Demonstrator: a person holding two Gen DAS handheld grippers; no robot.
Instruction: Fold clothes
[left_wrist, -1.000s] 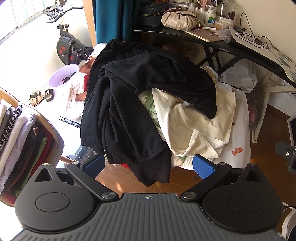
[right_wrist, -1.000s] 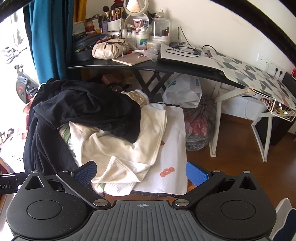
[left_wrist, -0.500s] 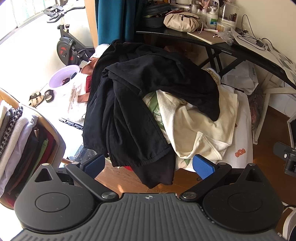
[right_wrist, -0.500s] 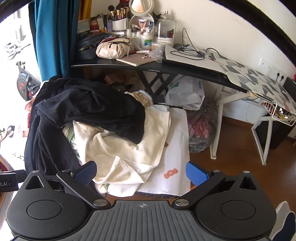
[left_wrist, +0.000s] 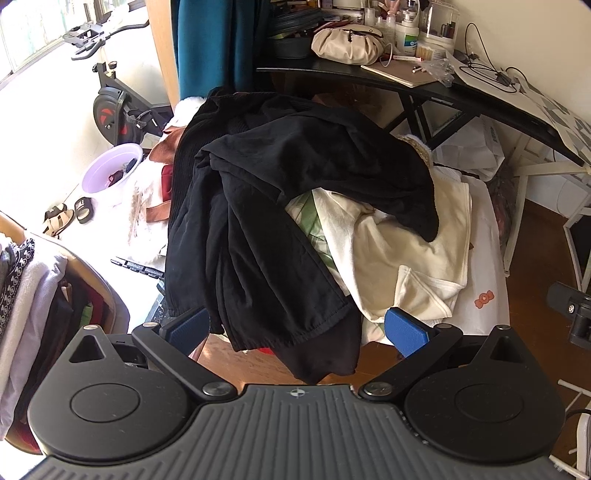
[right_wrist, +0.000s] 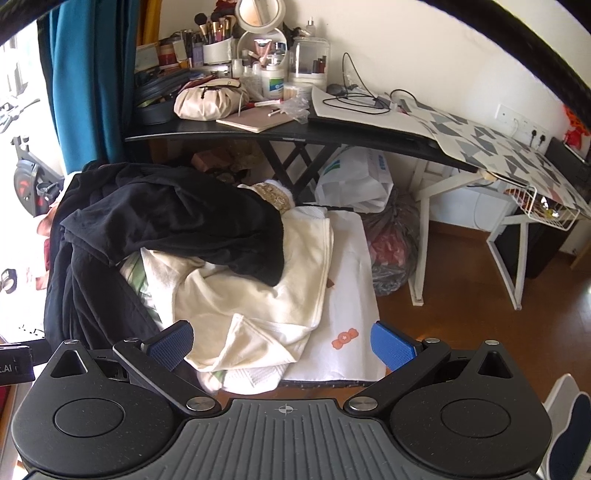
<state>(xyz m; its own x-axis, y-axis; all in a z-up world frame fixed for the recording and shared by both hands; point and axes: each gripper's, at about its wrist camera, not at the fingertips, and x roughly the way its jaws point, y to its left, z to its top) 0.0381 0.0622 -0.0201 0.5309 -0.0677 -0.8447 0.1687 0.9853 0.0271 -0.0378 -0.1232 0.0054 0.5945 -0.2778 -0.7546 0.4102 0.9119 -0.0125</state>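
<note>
A heap of clothes lies on a white-covered surface ahead of both grippers. A black garment (left_wrist: 280, 206) drapes over the top and hangs off the near edge; the same black garment (right_wrist: 177, 221) fills the left of the right wrist view. Under it lies a cream garment (left_wrist: 402, 254), also the cream garment (right_wrist: 258, 306), with a green-striped piece peeking out. My left gripper (left_wrist: 295, 328) is open, its blue pads either side of the black hem, not touching it. My right gripper (right_wrist: 282, 341) is open just short of the cream cloth.
A cluttered black desk (right_wrist: 280, 134) stands behind the pile, with bags (right_wrist: 354, 181) underneath. A white cloth with an orange print (right_wrist: 345, 338) covers the surface's right side. Folded clothes (left_wrist: 33, 295) are stacked at left. An exercise bike (left_wrist: 114, 118) and lilac basin (left_wrist: 110, 170) stand far left.
Both grippers have drifted slightly closer to the pile and tilted up a little; the desk shows more in both views. The clothes have not moved.
</note>
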